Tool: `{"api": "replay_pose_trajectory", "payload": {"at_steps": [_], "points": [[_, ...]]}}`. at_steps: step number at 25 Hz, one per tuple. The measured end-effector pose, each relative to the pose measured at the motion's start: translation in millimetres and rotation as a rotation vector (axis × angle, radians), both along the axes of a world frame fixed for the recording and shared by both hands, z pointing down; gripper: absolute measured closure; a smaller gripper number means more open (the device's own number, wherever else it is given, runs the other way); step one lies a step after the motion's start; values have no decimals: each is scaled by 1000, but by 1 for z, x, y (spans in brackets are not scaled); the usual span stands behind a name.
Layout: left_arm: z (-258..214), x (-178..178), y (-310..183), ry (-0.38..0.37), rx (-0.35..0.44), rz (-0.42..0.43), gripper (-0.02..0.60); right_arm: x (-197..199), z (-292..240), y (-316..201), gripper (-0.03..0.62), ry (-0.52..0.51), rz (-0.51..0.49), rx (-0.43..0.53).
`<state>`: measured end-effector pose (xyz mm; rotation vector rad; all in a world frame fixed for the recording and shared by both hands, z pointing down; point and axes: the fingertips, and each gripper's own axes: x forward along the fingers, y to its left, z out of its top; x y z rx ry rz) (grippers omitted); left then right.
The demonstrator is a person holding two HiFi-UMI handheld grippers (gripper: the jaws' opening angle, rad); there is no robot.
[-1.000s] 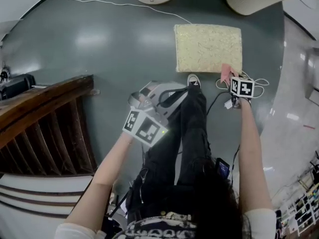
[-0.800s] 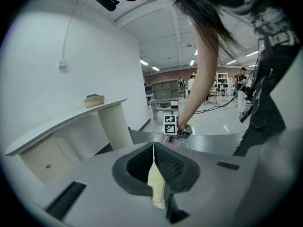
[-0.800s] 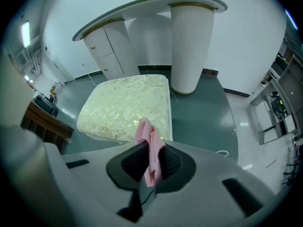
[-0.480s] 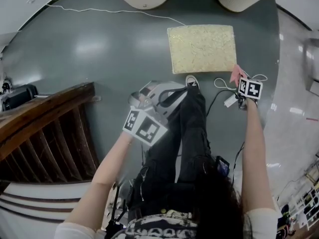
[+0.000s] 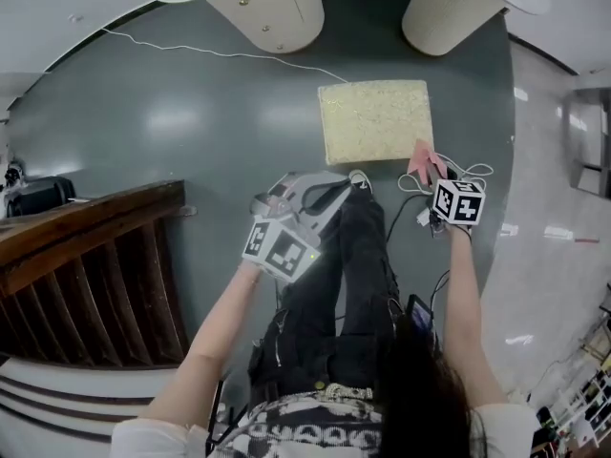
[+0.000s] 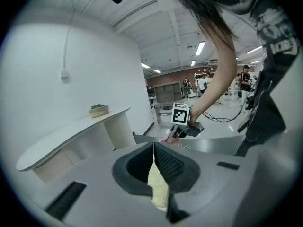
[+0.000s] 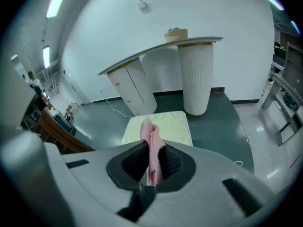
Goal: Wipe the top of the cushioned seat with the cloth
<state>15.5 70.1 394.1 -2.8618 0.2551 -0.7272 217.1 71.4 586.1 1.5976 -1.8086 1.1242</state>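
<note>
The cushioned seat (image 5: 374, 120) is a pale yellow square pad lying on the grey-green floor. My right gripper (image 5: 431, 177) is shut on a pink cloth (image 5: 421, 164), which hangs just at the seat's near right corner. The right gripper view has the cloth (image 7: 151, 148) pinched between the jaws of the right gripper (image 7: 150, 150), with the seat (image 7: 169, 125) right beyond it. My left gripper (image 5: 286, 197) hovers over the floor left of the person's legs, short of the seat, shut and empty. From the left gripper (image 6: 154, 150) I see the right gripper (image 6: 183, 126) with its cloth (image 6: 169, 138).
Two white pedestal bases (image 5: 272, 8) (image 5: 447, 8) of a curved counter stand just beyond the seat. A thin white cable (image 5: 210, 51) crosses the floor. A dark wooden railing (image 5: 86, 256) runs along the left. A shoe (image 5: 359, 176) and looped cords (image 5: 470, 171) lie near the seat's front edge.
The right gripper with the cloth has drifted slightly around the seat's near right corner and is now just in front of it. The left gripper has barely moved. The head view has tilted.
</note>
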Motion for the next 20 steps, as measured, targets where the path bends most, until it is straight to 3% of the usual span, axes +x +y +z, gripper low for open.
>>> {"api": "replay_pose_trajectory", "payload": {"at_steps": [11, 20], "points": [[-50, -37, 35, 36, -4, -75, 574, -76, -161, 44, 582, -95, 24, 207], [-67, -53, 50, 45, -10, -84, 574, -92, -225, 72, 582, -63, 0, 259]]}}
